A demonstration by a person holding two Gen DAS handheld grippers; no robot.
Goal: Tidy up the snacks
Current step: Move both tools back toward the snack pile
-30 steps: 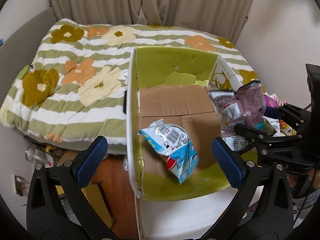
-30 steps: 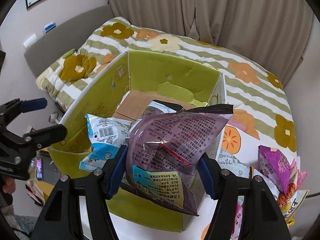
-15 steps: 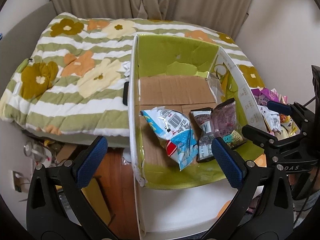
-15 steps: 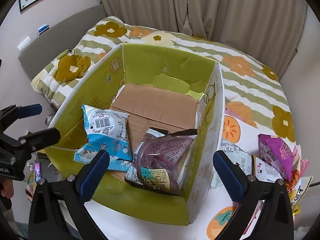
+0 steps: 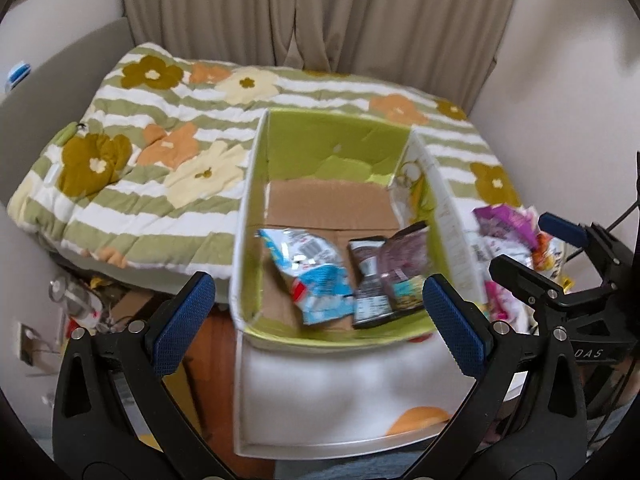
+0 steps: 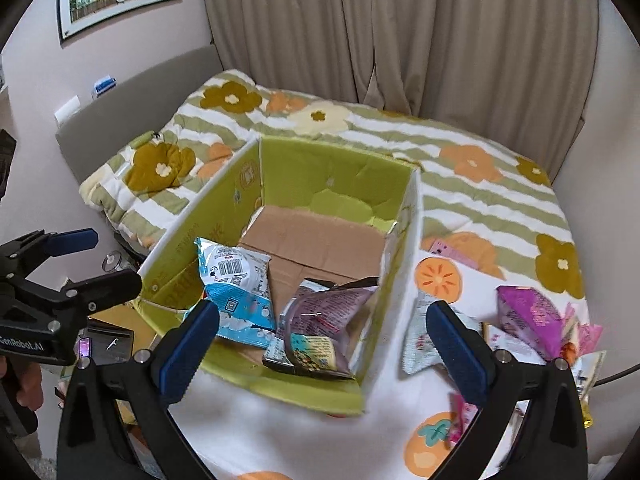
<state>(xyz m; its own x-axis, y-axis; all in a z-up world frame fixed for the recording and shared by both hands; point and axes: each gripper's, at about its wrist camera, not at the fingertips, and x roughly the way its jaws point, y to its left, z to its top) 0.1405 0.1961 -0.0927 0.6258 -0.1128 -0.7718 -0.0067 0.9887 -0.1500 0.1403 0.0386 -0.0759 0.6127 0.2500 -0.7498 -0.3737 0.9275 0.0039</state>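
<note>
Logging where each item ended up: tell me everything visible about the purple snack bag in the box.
The purple snack bag is glossy, crinkled film with dark sealed ends and a pale printed label low on its face. It lies slumped on the cardboard floor in the green box's near right corner, beside the blue bag. No claw touches it.

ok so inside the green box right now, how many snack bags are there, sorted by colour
Blue and white bag: 1
Dark purple bag: 1
Total in the green box: 2

More packets lie in a pile outside the box on the right, too overlapped to count.
</note>
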